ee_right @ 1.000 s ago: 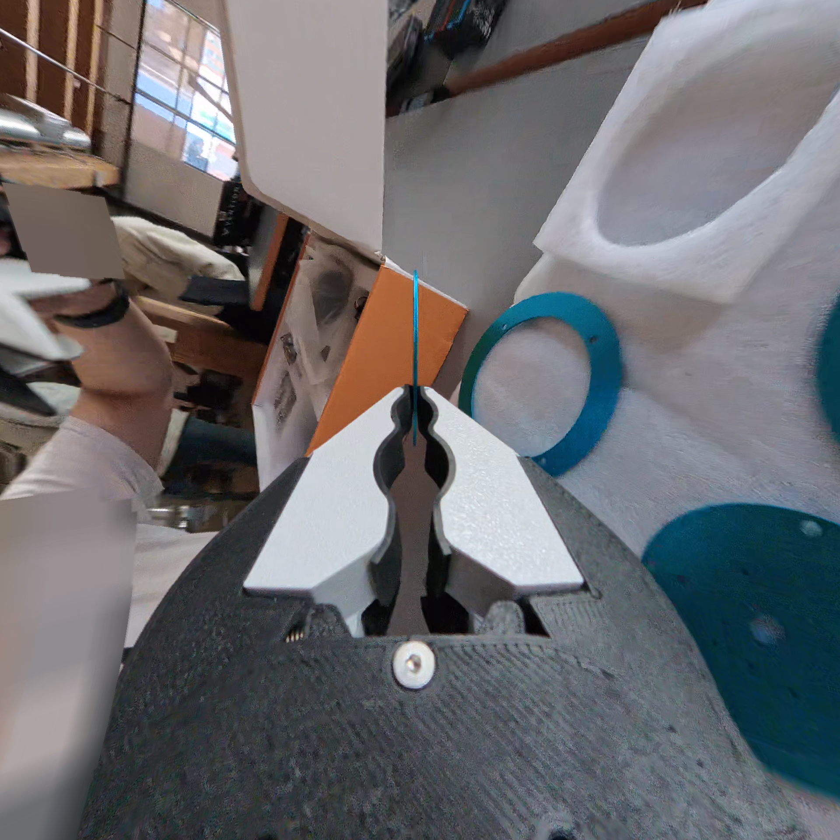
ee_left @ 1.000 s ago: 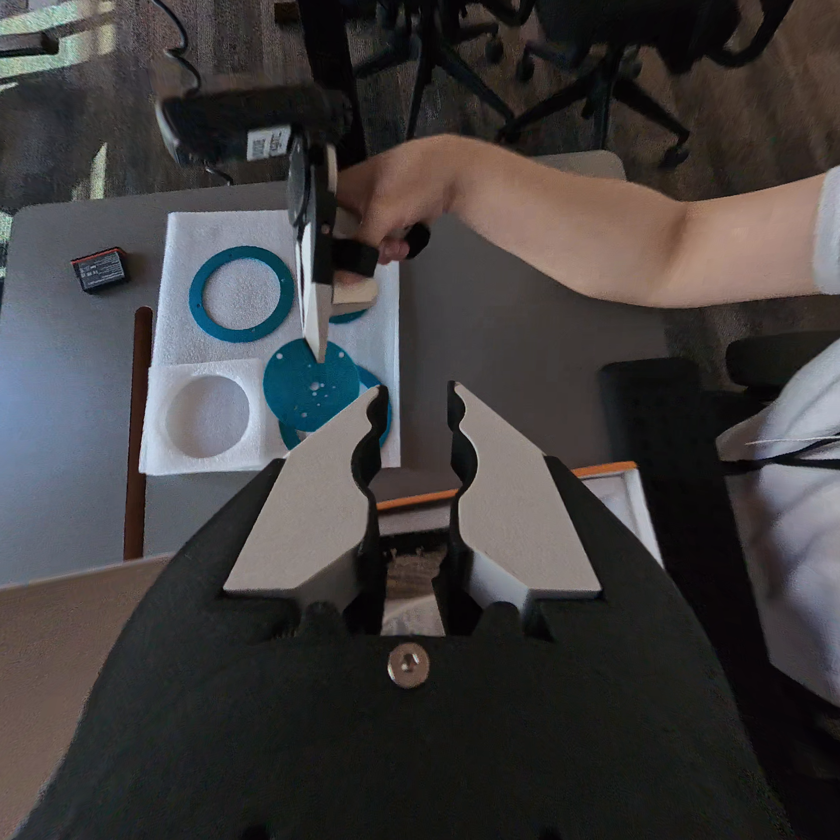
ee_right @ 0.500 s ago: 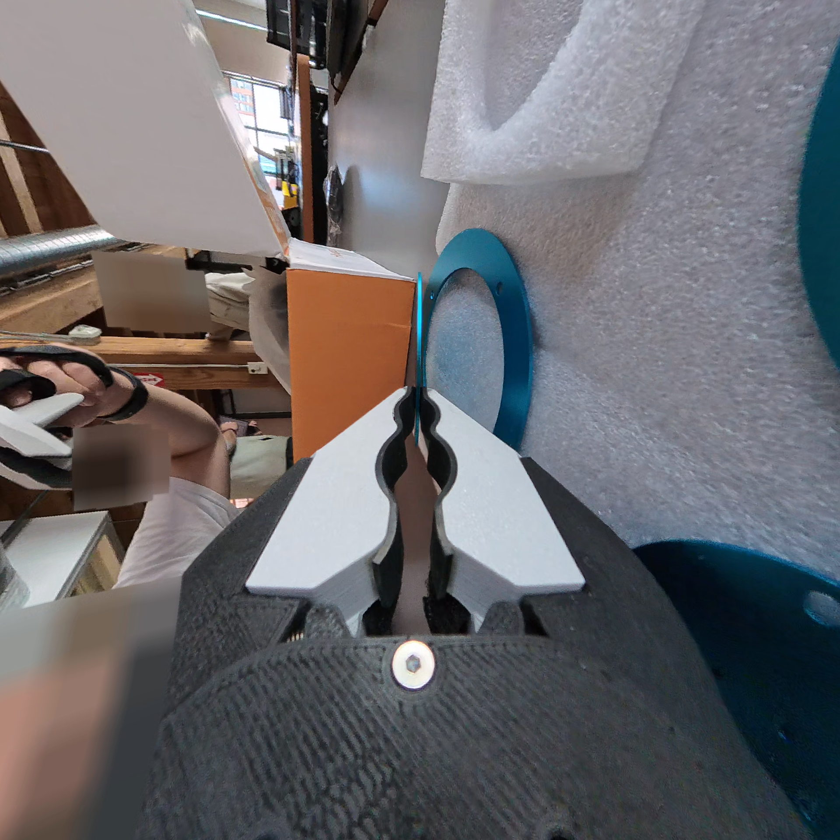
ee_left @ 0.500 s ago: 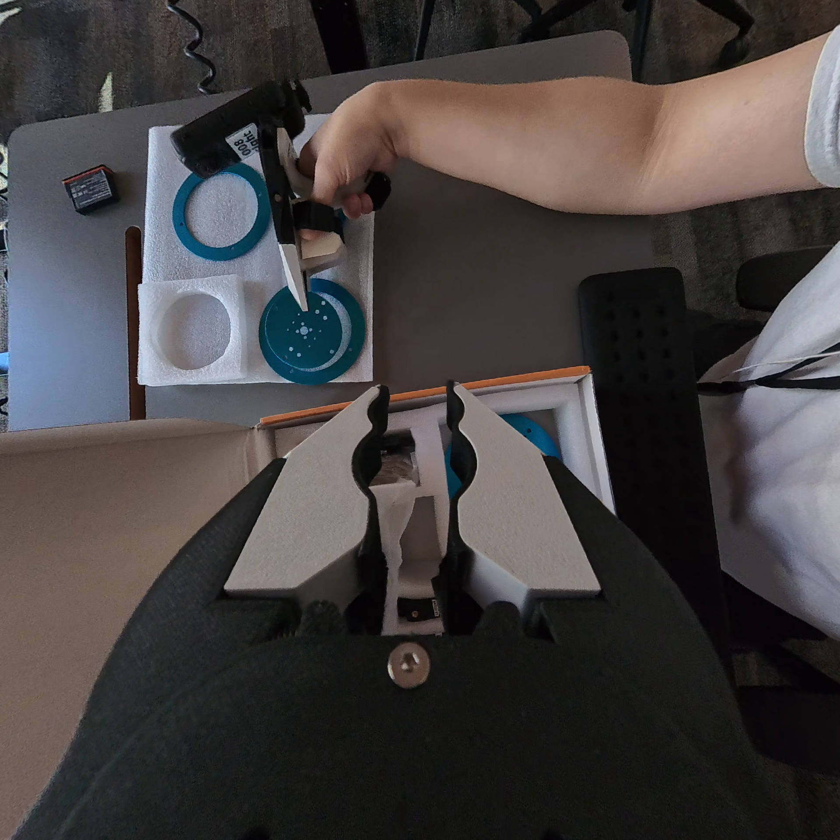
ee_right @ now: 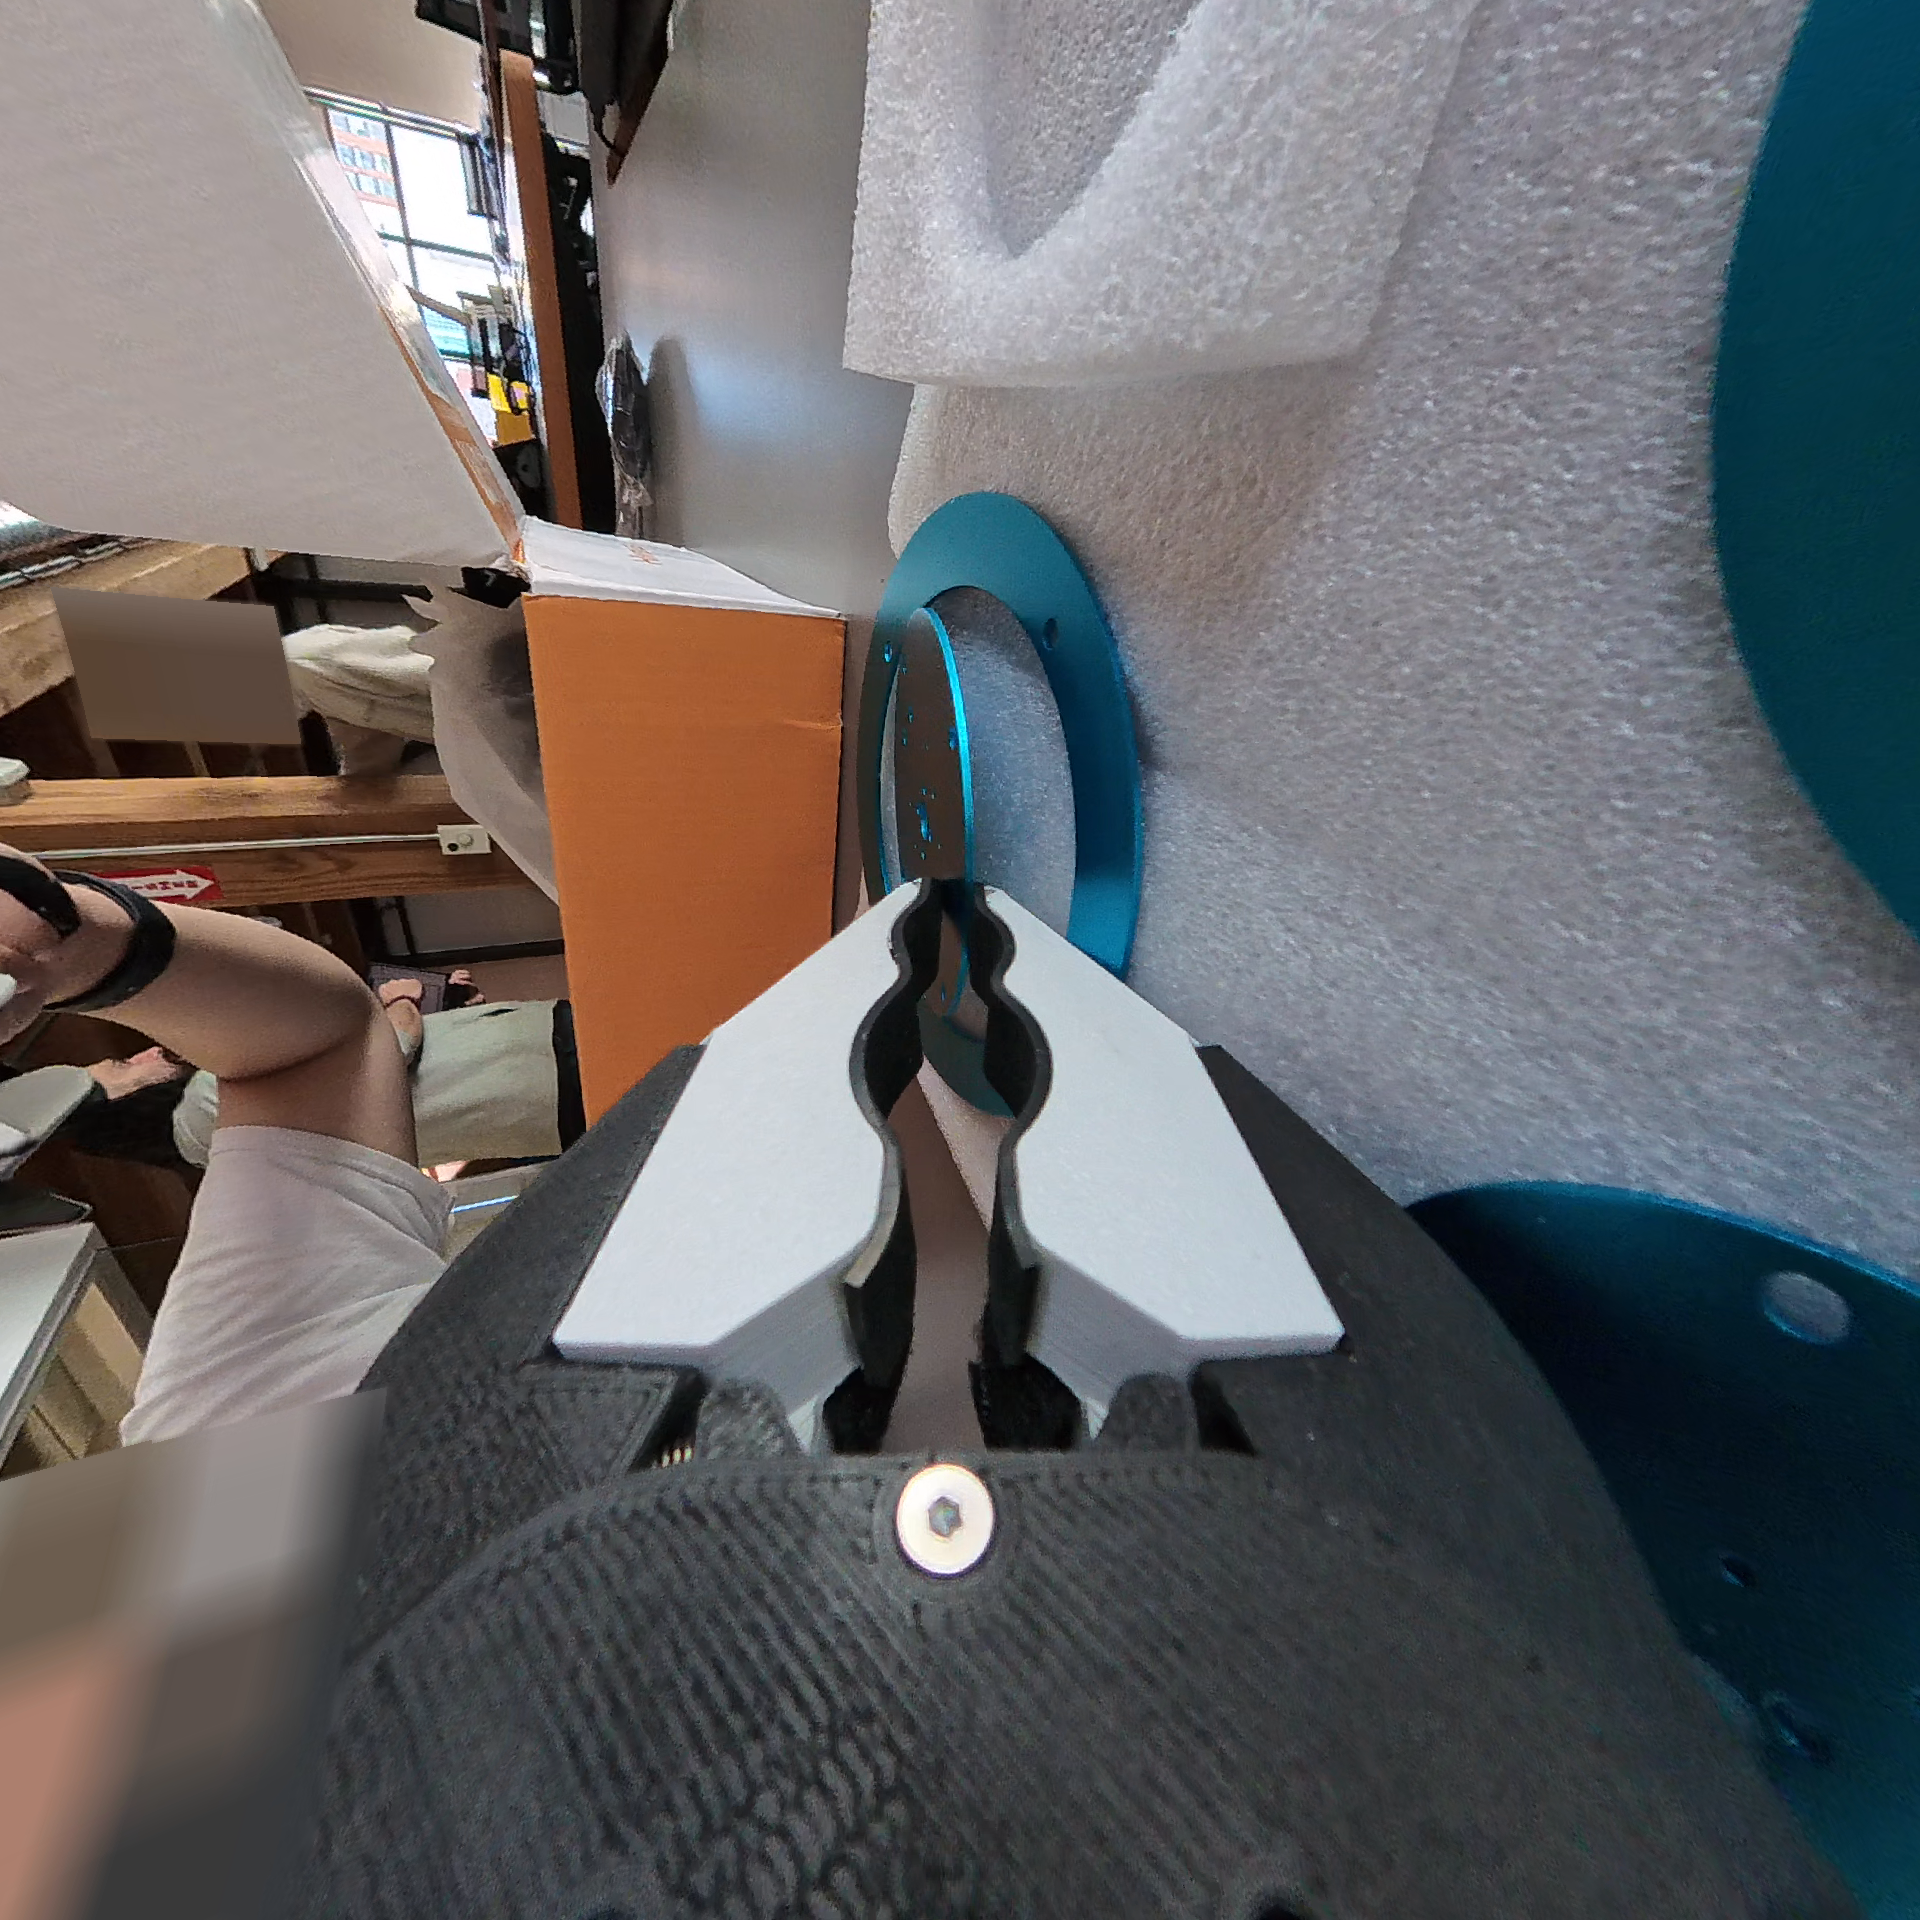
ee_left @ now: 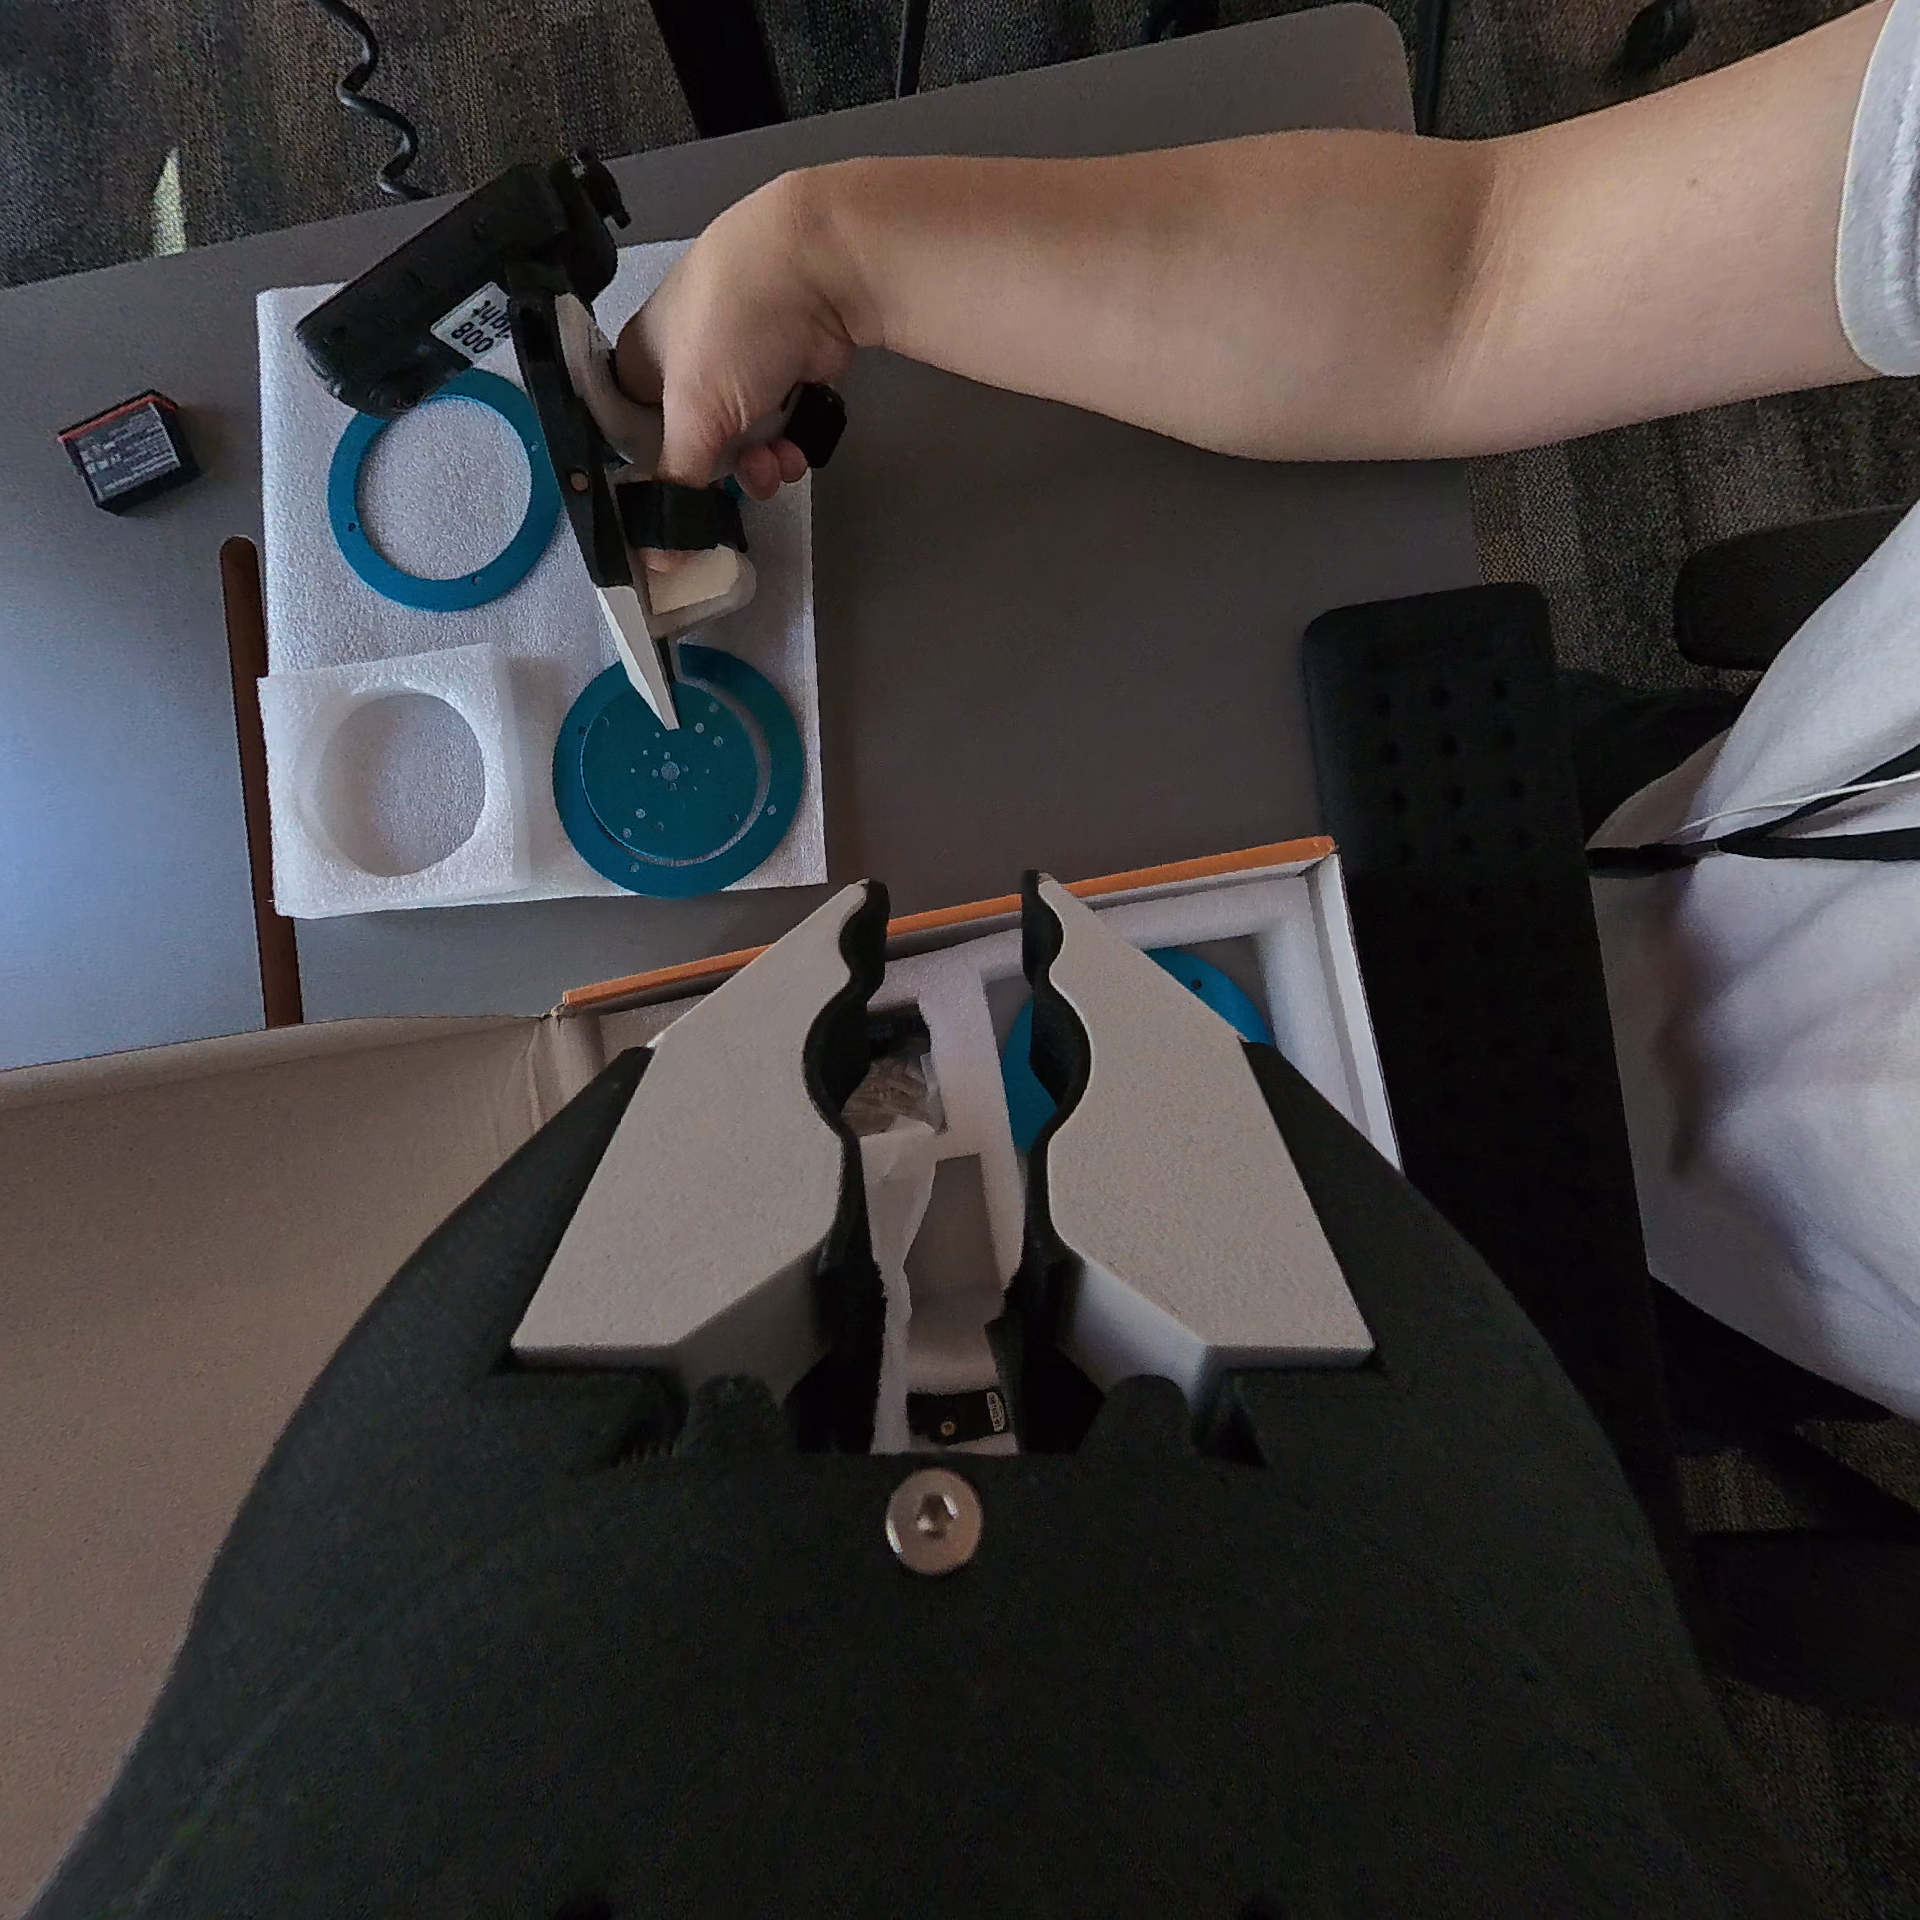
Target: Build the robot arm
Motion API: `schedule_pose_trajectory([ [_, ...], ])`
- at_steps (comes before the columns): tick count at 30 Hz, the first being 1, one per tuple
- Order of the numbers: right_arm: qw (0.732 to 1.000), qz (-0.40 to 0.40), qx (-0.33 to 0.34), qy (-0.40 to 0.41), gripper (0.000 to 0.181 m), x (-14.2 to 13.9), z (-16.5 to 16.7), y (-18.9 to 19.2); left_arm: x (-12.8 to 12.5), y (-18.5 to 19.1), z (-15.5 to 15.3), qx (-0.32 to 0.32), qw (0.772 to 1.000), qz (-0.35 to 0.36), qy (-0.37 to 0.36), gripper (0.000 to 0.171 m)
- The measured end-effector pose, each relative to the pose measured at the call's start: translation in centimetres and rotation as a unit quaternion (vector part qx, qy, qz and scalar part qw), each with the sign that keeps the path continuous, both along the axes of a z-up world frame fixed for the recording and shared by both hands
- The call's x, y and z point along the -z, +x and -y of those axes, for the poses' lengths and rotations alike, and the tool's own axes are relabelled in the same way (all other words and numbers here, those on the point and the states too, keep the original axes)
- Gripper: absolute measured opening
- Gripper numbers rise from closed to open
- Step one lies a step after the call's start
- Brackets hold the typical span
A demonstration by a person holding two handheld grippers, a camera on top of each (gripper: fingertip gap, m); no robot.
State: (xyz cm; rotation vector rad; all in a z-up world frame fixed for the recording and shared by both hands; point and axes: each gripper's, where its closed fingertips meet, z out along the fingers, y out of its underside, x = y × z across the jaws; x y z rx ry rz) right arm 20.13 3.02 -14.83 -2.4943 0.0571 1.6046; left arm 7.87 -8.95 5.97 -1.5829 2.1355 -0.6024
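My right gripper (ee_right: pixel 948 899) has its jaws parted a little. The near edge of a thin blue disc with small holes (ee_right: pixel 928 748) sits loosely between the tips. The disc leans down into a blue ring (ee_right: pixel 1101 748) lying on a white foam sheet (ee_right: pixel 1455 727). In the left wrist view the right gripper (ee_left: pixel 665 717) points down onto that disc (ee_left: pixel 665 800), which lies inside the ring (ee_left: pixel 792 774). My left gripper (ee_left: pixel 951 894) is open and empty above an open orange-edged box (ee_left: pixel 935 914) lined with white foam, which holds another blue disc (ee_left: pixel 1205 997).
A second blue ring (ee_left: pixel 338 499) and a foam block with a round cut-out (ee_left: pixel 291 707) lie on the sheet. Another blue plate (ee_right: pixel 1714 1455) lies beside my right gripper. The box lid flap (ee_left: pixel 208 1195), a small black block (ee_left: pixel 130 452) and a black armrest (ee_left: pixel 1455 935) surround the grey table (ee_left: pixel 1039 623). The gap from one gripper's tips to the other's is roughly 25 cm.
My right jaws have parted slightly, and the disc has tipped from edge-on to leaning into the ring. The left gripper has drawn back over the box and stays open.
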Motion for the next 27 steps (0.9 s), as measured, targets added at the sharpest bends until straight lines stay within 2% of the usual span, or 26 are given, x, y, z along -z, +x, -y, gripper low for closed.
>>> schedule_pose_trajectory([
  [7, 1.0, -0.005, -0.001, 0.009, 0.003, -0.2, -0.1, -0.1, 0.2, 0.0, 0.1, 0.001, 1.0, -0.004, 0.004, 0.024],
  [10, 0.995, -0.088, -0.011, 0.049, 0.0, -4.0, -0.1, -0.6, 0.2, -0.1, 0.2, 0.0, 1.0, -0.003, 0.001, 0.025],
  [12, 0.989, -0.1, -0.011, 0.108, 0.0, -7.7, 0.6, 1.4, 0.1, -0.3, 0.4, 0.0, 1.0, -0.001, -0.001, 0.024],
  [13, 0.989, -0.067, -0.003, 0.135, 0.0, -8.6, 1.0, 3.1, 0.1, -0.5, 0.5, 0.001, 1.0, 0.0, -0.001, 0.024],
  [15, 0.989, 0.027, 0.014, 0.146, 0.0, -7.9, 2.2, 7.2, 0.3, -0.6, 0.4, -0.001, 1.0, 0.005, 0.002, 0.018],
  [17, 0.988, 0.049, 0.049, 0.139, 0.0, -7.6, 3.3, 10.9, 0.9, 0.3, -0.3, -0.017, 1.0, 0.01, 0.007, 0.015],
  [19, 0.984, 0.026, 0.099, 0.148, 0.0, -8.3, 4.1, 13.9, 2.2, 2.2, -0.6, -0.027, 1.0, 0.006, -0.011, 0.03],
  [21, 0.977, 0.031, 0.143, 0.158, 0.0, -8.7, 4.9, 16.6, 4.2, 5.4, -1.8, -0.048, 0.999, -0.002, -0.016, 0.053],
  [22, 0.974, 0.042, 0.156, 0.158, 0.0, -8.8, 5.4, 17.7, 5.5, 7.3, -2.7, -0.059, 0.998, -0.007, -0.013, 0.059],
  [24, 0.97, 0.07, 0.168, 0.162, 0.0, -8.8, 6.7, 19.2, 8.4, 11.4, -4.5, -0.085, 0.996, -0.01, -0.011, 0.062],
  [27, 0.968, 0.08, 0.169, 0.17, 0.0, -9.0, 8.1, 20.1, 13.8, 16.9, -6.0, -0.118, 0.991, -0.045, -0.04, 0.082],
])
